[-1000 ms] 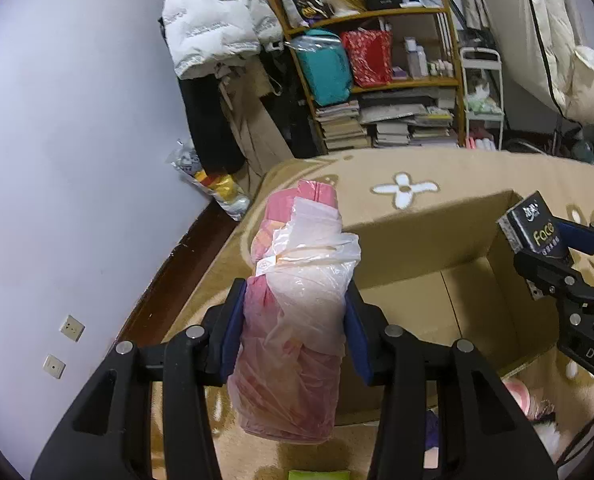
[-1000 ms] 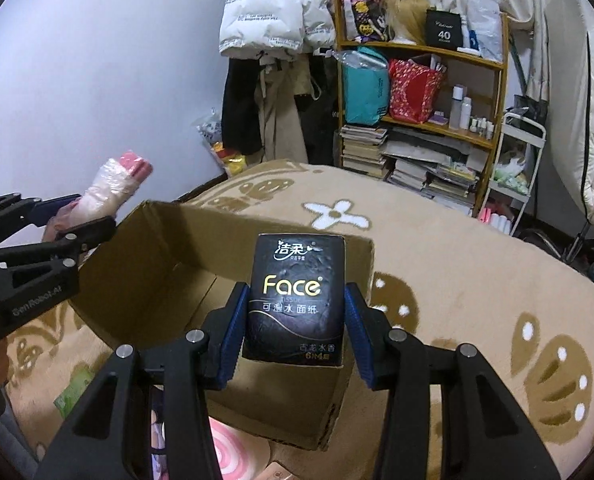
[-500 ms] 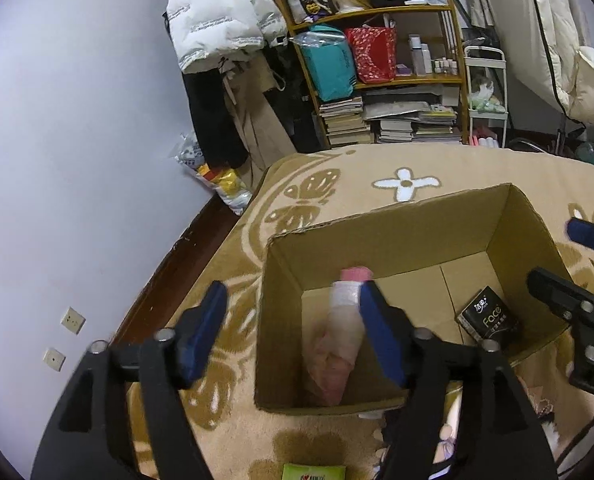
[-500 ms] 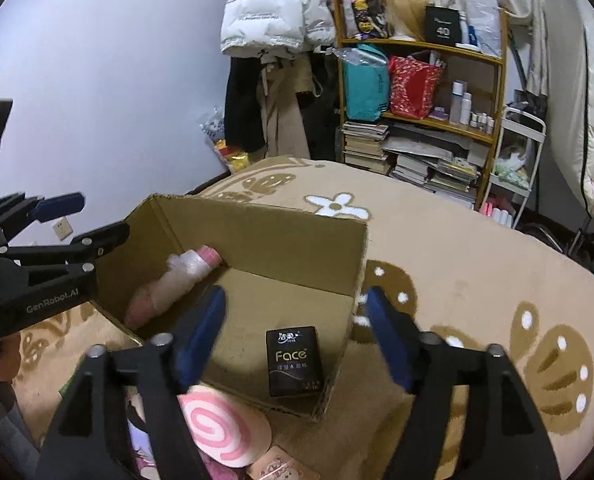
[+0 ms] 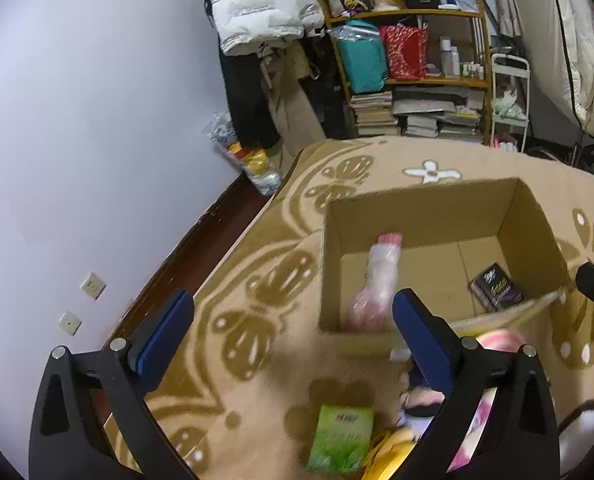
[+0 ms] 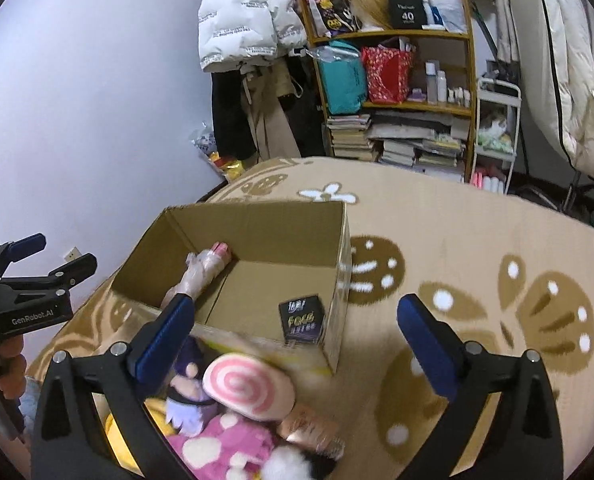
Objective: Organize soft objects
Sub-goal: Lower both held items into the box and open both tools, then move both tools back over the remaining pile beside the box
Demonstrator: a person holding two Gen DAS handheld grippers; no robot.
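The left tool (image 5: 293, 328) tilts downward, its jaws opening with nothing between them. The right tool (image 6: 295, 334) does likewise.

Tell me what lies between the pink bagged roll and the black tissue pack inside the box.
Only bare cardboard floor: the right wrist view shows pink bagged roll against the cardboard box's left wall, black tissue pack at the right.

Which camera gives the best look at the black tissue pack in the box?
The right wrist view: the black tissue pack stands near the cardboard box's right wall, front face readable though blurred. The left wrist view shows it smaller, tilted, at the far right.
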